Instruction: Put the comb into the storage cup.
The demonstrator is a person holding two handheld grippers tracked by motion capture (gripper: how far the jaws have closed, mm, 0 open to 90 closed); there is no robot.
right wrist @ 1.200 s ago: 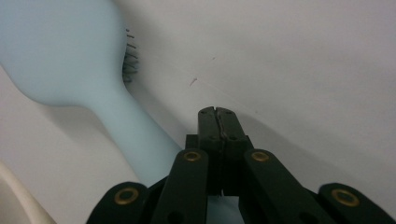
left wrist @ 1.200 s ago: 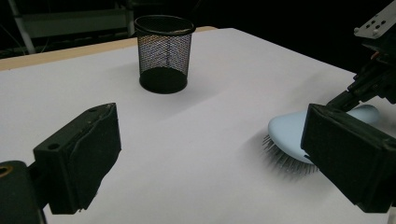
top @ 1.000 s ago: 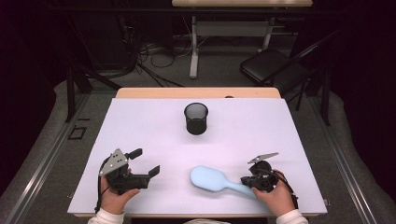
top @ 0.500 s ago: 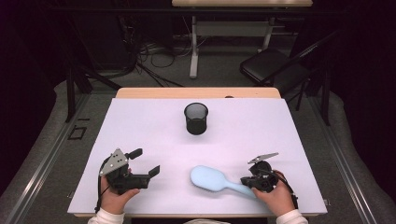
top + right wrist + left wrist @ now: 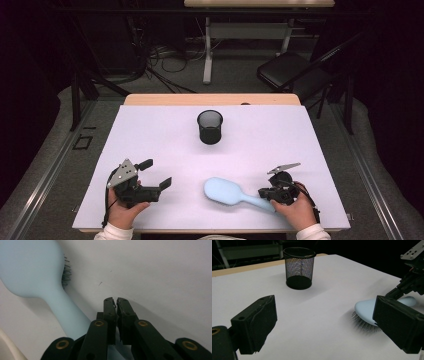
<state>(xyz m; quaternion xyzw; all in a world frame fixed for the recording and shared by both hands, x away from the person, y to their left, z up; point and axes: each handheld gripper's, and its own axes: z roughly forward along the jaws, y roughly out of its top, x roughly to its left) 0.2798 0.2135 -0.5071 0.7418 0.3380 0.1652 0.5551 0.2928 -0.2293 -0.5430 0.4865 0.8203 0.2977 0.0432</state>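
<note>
Hairbrush [image 5: 227, 192] handle beside right gripper [image 5: 116, 302], jaws nearly closed, empty.

Matt plastic hairbrush [image 5: 230, 192], wire-mesh cup [image 5: 209, 127]

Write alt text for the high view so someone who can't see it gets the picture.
A pale blue hairbrush lies bristles down on a white table, its handle at the nearly shut right gripper. The left gripper sits open near the table's front left, and a black mesh cup stands upright farther back.
</note>
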